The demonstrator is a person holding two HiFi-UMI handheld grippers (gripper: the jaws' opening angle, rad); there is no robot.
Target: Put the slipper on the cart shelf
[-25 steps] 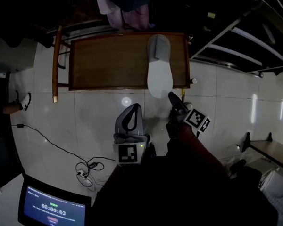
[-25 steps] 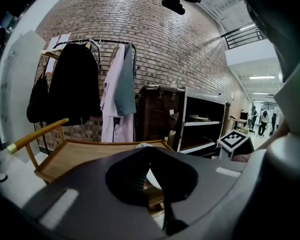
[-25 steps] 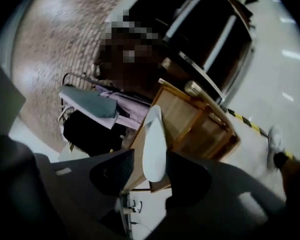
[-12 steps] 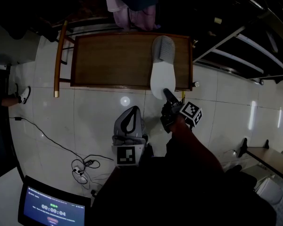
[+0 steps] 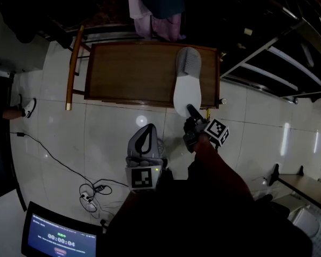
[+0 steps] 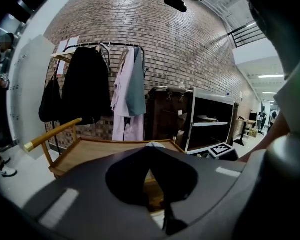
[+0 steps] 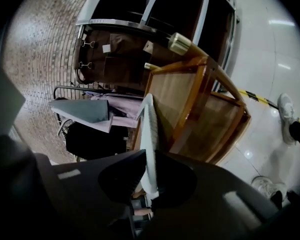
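A white slipper (image 5: 187, 87) with a grey toe lies on the top shelf of the wooden cart (image 5: 128, 74), its heel overhanging the near edge. My right gripper (image 5: 190, 110) is at that heel. Its jaws have just been closing, and the slipper's sole (image 7: 147, 129) stands edge-on between them, pinched at my right gripper (image 7: 149, 156). My left gripper (image 5: 150, 127) hovers over the floor in front of the cart, tips together and holding nothing. In the left gripper view my left gripper (image 6: 150, 149) points at the cart (image 6: 90, 151).
Garments hang on a rack (image 5: 155, 4) behind the cart. Dark shelving (image 5: 267, 47) stands at the right. A cable and plug block (image 5: 93, 189) lie on the tiled floor at the left, next to a laptop screen (image 5: 59, 237). A person's shoe (image 5: 27, 108) shows at far left.
My right gripper has come up to the slipper's heel and its jaws have closed on it. My left gripper has hardly shifted.
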